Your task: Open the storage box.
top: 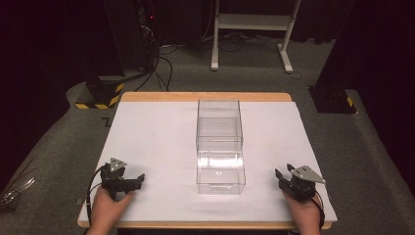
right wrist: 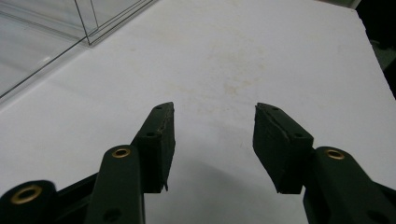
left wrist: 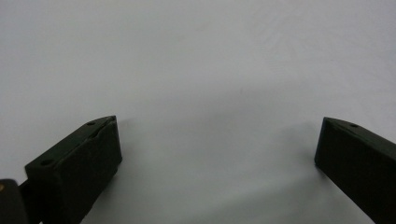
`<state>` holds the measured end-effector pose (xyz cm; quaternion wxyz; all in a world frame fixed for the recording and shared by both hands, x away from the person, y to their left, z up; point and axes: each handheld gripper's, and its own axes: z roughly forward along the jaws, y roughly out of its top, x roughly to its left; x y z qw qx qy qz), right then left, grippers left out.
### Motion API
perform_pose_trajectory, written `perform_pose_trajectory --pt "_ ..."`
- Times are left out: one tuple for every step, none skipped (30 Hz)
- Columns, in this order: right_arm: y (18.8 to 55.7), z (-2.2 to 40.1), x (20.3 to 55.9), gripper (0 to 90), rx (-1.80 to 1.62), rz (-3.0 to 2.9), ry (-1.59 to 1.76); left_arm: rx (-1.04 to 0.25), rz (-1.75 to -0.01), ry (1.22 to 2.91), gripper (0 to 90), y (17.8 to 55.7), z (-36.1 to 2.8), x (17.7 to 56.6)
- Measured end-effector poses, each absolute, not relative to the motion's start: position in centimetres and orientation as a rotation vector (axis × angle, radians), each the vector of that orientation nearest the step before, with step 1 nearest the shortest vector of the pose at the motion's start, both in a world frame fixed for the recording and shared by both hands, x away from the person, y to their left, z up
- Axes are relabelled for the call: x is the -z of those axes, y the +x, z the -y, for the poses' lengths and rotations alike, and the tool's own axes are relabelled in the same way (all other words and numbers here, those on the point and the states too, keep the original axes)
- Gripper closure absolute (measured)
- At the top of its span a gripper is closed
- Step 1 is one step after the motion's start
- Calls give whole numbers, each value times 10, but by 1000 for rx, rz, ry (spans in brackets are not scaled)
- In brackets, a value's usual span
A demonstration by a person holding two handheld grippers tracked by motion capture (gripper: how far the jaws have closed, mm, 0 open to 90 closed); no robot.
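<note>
Both grippers sit parked low at the table's near edge, left gripper (top: pixel 138 179) jaws wide and empty, right gripper (top: pixel 278 175) jaws apart and empty, flanking the clear drawer box (top: pixel 219 146) mid-table, likely staged for a two-handed reach.

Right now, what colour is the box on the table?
Clear, see-through box; best in the high view.

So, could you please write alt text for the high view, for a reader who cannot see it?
Two clear plastic boxes stand end to end at the middle of a white-topped table, seen from above. A person's hands hold the left gripper and the right gripper low on either side, apart from the boxes.
</note>
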<state>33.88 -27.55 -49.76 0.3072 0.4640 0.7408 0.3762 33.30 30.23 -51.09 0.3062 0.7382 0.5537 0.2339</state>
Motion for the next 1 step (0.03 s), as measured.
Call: perform_pose_trajectory --pt "339 275 498 475 -995 -1958 1229 -619 -1465 1953 6 333 -302 511"
